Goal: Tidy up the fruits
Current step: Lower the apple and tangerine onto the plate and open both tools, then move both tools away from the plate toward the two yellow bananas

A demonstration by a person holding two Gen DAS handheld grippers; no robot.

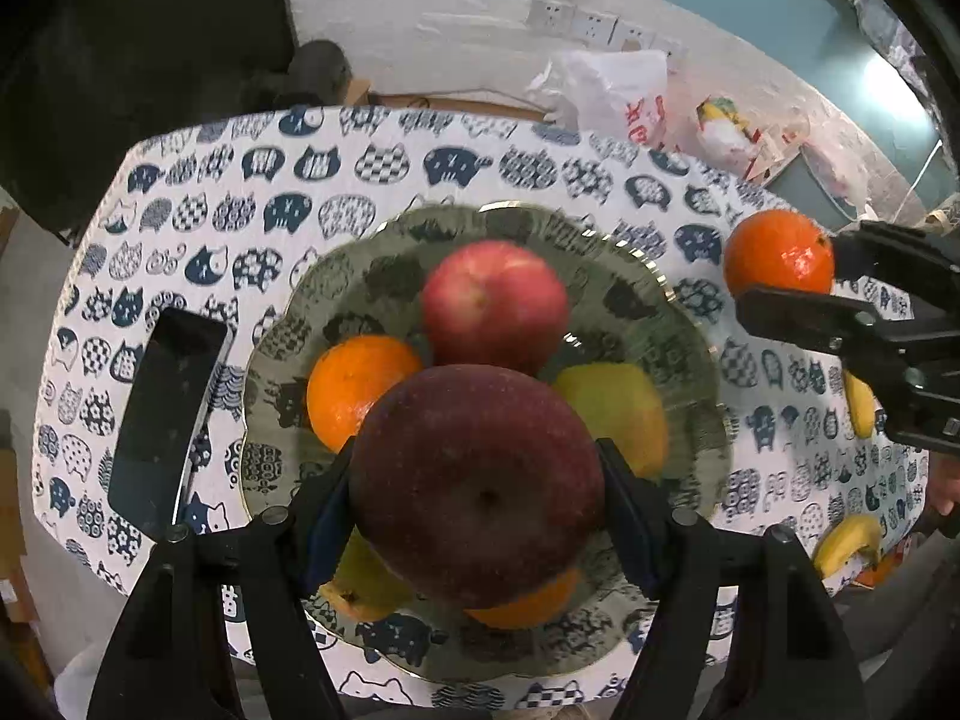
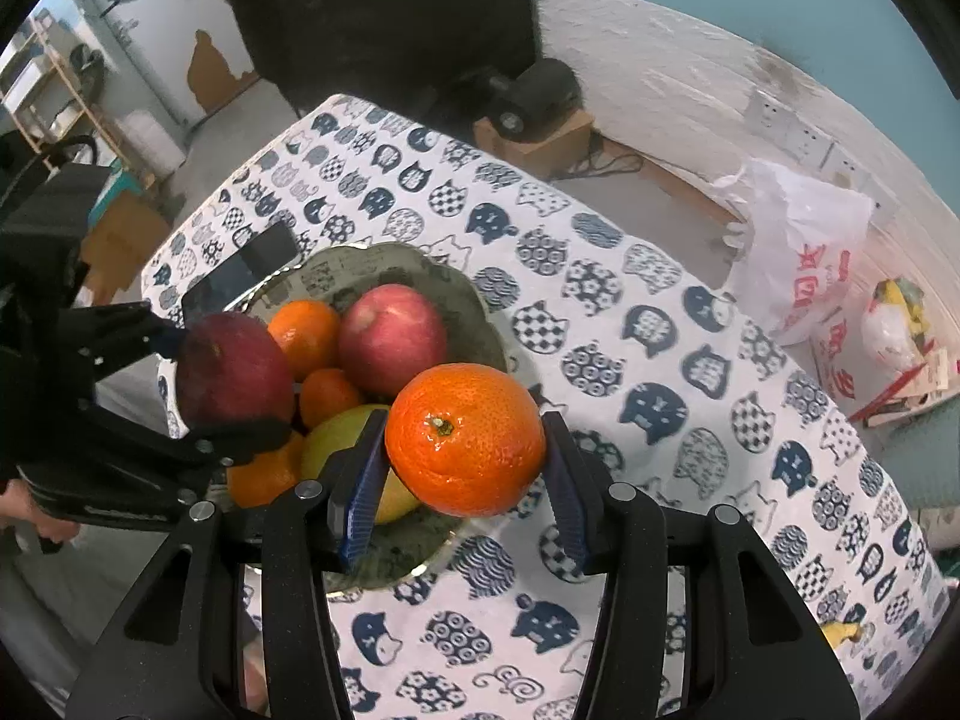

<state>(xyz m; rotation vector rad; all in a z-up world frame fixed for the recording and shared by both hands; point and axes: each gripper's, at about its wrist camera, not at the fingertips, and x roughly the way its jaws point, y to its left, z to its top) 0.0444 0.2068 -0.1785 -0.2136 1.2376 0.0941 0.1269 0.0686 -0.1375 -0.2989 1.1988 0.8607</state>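
My left gripper (image 1: pixel 477 480) is shut on a dark red apple (image 1: pixel 474 486) and holds it above the glass fruit plate (image 1: pixel 690 324). It also shows in the right wrist view (image 2: pixel 231 372). My right gripper (image 2: pixel 465 438) is shut on an orange (image 2: pixel 465 438) just right of the plate (image 2: pixel 480 300); the left wrist view shows this orange (image 1: pixel 777 252) too. On the plate lie a lighter red apple (image 1: pixel 495 306), an orange (image 1: pixel 351 390), a yellow-green pear (image 1: pixel 624 414) and more fruit partly hidden under the held apple.
A black phone (image 1: pixel 165 420) lies on the cat-print tablecloth (image 1: pixel 240 210) left of the plate. Bananas (image 1: pixel 849 540) lie at the table's right edge. Plastic bags (image 1: pixel 612 90) and clutter sit on the floor behind the table.
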